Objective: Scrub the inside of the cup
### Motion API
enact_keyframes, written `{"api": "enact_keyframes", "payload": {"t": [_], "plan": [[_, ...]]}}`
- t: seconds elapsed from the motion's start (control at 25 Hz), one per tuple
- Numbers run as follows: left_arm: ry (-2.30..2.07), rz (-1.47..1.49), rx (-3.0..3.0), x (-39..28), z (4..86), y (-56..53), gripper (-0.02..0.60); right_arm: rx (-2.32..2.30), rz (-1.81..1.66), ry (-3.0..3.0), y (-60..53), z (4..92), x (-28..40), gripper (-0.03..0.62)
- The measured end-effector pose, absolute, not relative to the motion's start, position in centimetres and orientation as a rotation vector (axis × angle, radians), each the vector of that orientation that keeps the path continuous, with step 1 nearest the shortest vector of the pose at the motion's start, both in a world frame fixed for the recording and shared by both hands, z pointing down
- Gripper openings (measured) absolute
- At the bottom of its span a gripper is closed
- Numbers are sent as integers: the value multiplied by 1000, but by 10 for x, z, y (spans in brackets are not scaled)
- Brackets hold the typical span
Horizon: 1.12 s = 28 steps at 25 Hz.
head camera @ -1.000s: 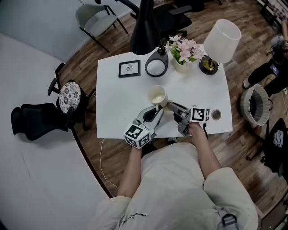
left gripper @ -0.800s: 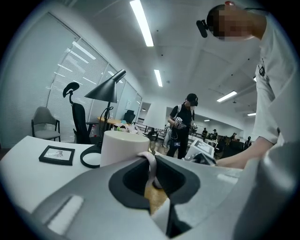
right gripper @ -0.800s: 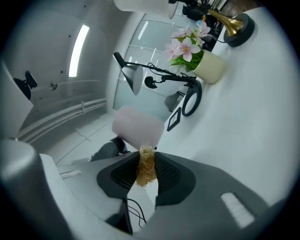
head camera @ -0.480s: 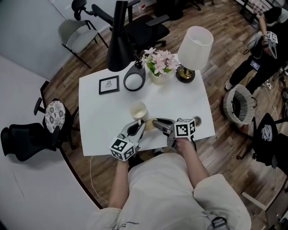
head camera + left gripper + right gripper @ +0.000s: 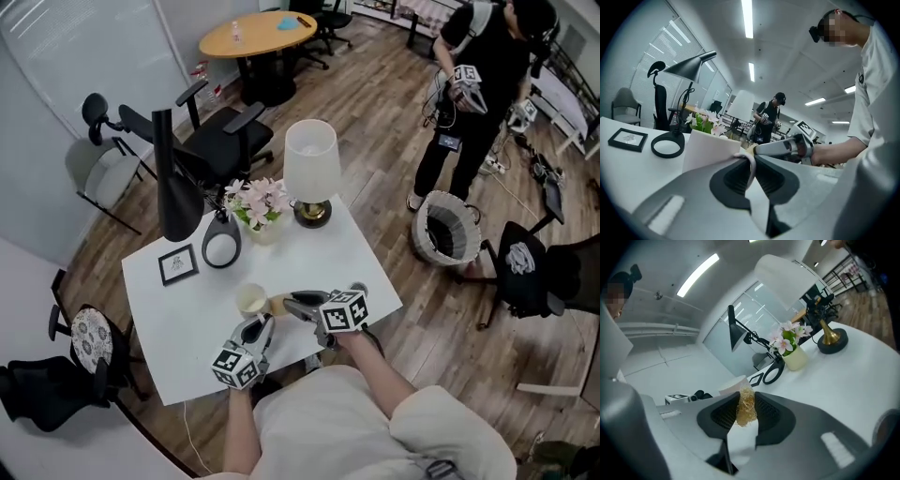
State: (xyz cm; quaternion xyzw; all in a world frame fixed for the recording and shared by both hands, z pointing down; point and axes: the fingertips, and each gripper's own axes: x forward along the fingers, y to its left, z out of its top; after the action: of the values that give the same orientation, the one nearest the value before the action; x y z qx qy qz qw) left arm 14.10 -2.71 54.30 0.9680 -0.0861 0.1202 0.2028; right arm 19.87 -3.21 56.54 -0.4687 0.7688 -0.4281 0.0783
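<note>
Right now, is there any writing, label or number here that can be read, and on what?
No text can be read anywhere.
Left marker cube and right marker cube: black-and-white square patterns, no letters.
Framed picture: a small dark print, too small to read.

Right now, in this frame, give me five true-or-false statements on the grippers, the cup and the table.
1. The left gripper has its jaws shut on the handle of the cup. True.
2. The right gripper is empty. False: its jaws clamp a golden scrubber.
3. The cup lies on its side. False: it is upright, mouth up.
4. A white-shaded lamp stands on the table. True.
5. The picture frame is on the floor. False: it is on the table.
</note>
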Motion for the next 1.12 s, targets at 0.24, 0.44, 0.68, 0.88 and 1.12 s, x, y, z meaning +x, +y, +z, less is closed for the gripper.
{"api": "enact_keyframes", "payload": {"t": [0.24,0.44,0.68,0.88,1.12], "plan": [[-162,377,2690,158,567,-23,26,-1483,-1191,2241,-17,546,223,120],[-41,465,2704,172,590,-12,26,-1632,-1081,2254,-9,518,257,121],[203,560,2785,192,608,23,26,-1871,-1100,2448,-5,515,262,121],[374,560,2816,192,617,42,26,-2068,-1231,2686,-14,549,235,121],[409,549,2875,178,624,30,29,-2170,-1295,2862,-26,590,195,226]]}}
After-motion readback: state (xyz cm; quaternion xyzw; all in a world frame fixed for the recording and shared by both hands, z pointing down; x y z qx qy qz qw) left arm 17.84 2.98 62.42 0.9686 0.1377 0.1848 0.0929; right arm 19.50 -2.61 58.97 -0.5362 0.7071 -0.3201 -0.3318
